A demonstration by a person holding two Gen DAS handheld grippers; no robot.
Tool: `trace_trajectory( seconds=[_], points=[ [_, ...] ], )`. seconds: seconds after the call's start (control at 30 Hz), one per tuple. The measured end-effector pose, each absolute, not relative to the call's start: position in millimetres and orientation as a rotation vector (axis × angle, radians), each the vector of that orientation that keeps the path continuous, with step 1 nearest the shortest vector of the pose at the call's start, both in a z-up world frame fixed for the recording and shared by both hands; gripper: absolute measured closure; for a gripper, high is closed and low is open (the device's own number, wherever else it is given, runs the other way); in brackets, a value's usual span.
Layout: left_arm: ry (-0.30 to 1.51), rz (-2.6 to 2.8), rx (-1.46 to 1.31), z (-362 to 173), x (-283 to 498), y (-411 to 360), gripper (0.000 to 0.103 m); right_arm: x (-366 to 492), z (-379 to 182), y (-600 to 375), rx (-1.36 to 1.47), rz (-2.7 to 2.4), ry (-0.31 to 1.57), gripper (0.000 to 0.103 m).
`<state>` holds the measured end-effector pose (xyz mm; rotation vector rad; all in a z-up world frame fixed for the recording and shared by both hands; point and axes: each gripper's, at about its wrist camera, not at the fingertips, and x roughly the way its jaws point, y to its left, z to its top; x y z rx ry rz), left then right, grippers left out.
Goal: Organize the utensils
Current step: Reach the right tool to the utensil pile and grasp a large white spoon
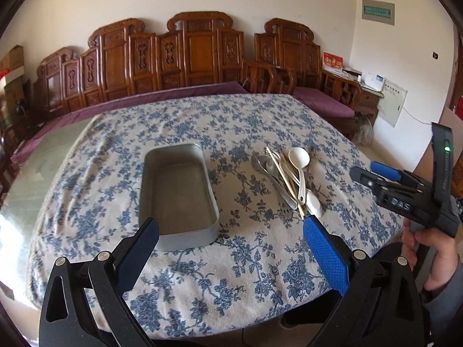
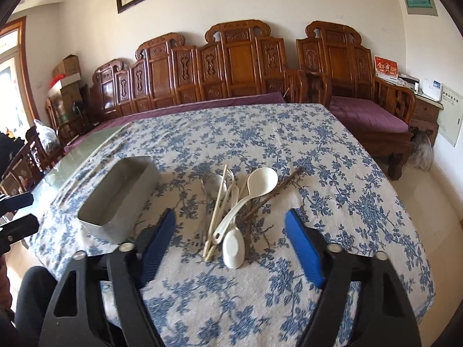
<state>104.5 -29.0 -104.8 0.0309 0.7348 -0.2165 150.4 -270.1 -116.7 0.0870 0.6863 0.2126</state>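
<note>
A bench (image 1: 202,274) draped in a white cloth with blue flowers carries everything for the job. On its left part lies an open grey metal tray (image 1: 176,193), long and shallow with rounded corners, its long side running from near to far; nothing shows inside it. To the right of the tray, apart from it, sits a loose heap of utensils (image 2: 231,205): a white ladle-shaped spoon (image 2: 260,179) with its bowl at the far end, a second white spoon (image 2: 233,247) lying bowl-down at the near end, pale chopsticks (image 2: 215,214) crossing the heap, darker brown chopsticks (image 2: 272,195) slanting off to the far right, and some metal spoons (image 1: 264,163) underneath on the left side.

The left tool (image 1: 231,225) hangs over the near edge of the bench with its jaws spread wide and nothing between them; the near end of the tray is just ahead of its left finger. The right tool (image 2: 230,225) points down at the heap, jaws well apart and holding nothing, the near ends of the white spoon and pale chopsticks lying between its blue pads (image 2: 303,254) but not touched by them. A hand (image 1: 434,257) grips the right tool's handle.

Beyond the bench stand carved wooden chairs (image 2: 237,66) with purple cushions against a white wall
</note>
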Motion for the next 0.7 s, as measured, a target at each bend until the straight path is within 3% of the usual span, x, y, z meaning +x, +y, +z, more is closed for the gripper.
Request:
trace_trajectory(
  seconds=[0.37, 0.7],
  points=[
    [0.794, -0.259, 0.043, -129, 145, -42, 0.022, 222, -171, -258, 0.110, 0.286, 0.833, 0.056],
    [0.807, -0.261, 0.056, -136, 172, -51, 0.023, 279, -210, -258, 0.183, 0.326, 0.944, 0.073]
  ],
)
